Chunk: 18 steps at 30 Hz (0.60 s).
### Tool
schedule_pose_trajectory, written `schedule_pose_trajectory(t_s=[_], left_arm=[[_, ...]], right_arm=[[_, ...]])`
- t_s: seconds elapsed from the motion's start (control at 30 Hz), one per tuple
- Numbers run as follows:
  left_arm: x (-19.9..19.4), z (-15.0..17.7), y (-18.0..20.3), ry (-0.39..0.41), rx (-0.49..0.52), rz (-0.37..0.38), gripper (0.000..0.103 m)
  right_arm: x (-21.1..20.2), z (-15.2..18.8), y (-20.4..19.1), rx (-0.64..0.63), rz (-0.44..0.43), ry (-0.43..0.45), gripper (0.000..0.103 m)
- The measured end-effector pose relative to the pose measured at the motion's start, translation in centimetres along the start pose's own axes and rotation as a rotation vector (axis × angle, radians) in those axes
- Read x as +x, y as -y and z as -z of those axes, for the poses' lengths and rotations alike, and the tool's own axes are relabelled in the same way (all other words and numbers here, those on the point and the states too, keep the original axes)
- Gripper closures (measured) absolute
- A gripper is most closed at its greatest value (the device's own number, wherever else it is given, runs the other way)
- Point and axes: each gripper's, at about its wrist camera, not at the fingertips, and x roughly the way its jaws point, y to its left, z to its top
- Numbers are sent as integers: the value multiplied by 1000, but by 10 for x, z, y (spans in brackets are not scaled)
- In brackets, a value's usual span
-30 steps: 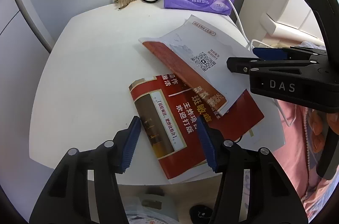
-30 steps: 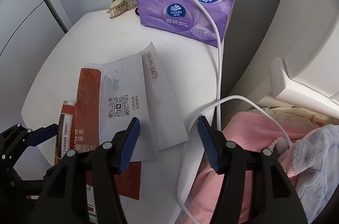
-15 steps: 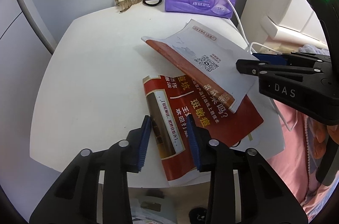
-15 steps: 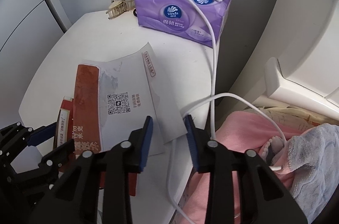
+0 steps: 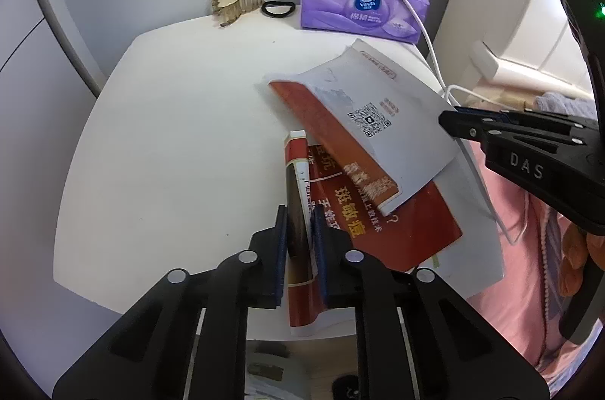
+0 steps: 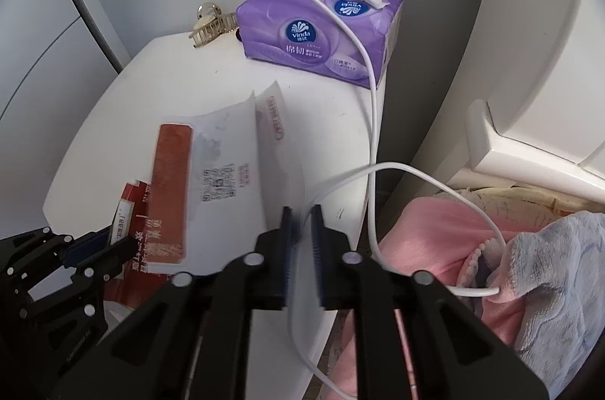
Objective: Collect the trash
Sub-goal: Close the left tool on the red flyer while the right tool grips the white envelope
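A red leaflet (image 5: 382, 222) lies on the white round table (image 5: 181, 150), partly under a white leaflet with a QR code (image 5: 378, 105). My left gripper (image 5: 300, 230) is shut on the red leaflet's near left edge, which is lifted. My right gripper (image 6: 302, 230) is shut on the near right edge of the white leaflet (image 6: 234, 180). The right gripper also shows at the right of the left wrist view (image 5: 453, 126). The left gripper shows at the lower left of the right wrist view (image 6: 113, 241), on the red leaflet (image 6: 124, 214).
A purple tissue pack (image 5: 359, 8) stands at the table's back, with a hair claw (image 5: 234, 3) and black hair tie (image 5: 277, 10) beside it. A white cable (image 6: 372, 120) runs down the table's right side. Pink bedding (image 6: 435, 241) lies to the right.
Both grippers have closed from open: the left onto the red leaflet's edge, the right onto the white leaflet's edge. The red leaflet's left edge has curled up.
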Motion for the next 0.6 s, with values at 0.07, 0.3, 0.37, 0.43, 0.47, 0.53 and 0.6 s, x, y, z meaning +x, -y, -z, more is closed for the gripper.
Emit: schedule_pose_trajectory(t_s=[0.07,0.3,0.37,0.43,0.47,0.53,0.6], left_arm=[[0,-1,-1,-1,-3,1,96],[-10,-3,-7,14,-24,-7,97],[-13,-3,-10,17,-26,-8,97],[-17,-3,-13,18,-28,-6,97],[-18,-3,-13,17,-28,-2,97],[-21,-3,-14,15,-28,10,97],[-23,-3,-15,14,-28,18,97]], right_arm=[[-3,-1,-1,3,-7,2,92],[-14,-2,-8,-5,-26,6,94],[-17,-3,-10,-3,-26,9,94],[-22,-4,-11,1,-26,12,94],[-25,-4,-12,2,-24,13,94],[-30,-5,-13,6,-19,15,95],[-33,-5,-14,7,-11,12,95]])
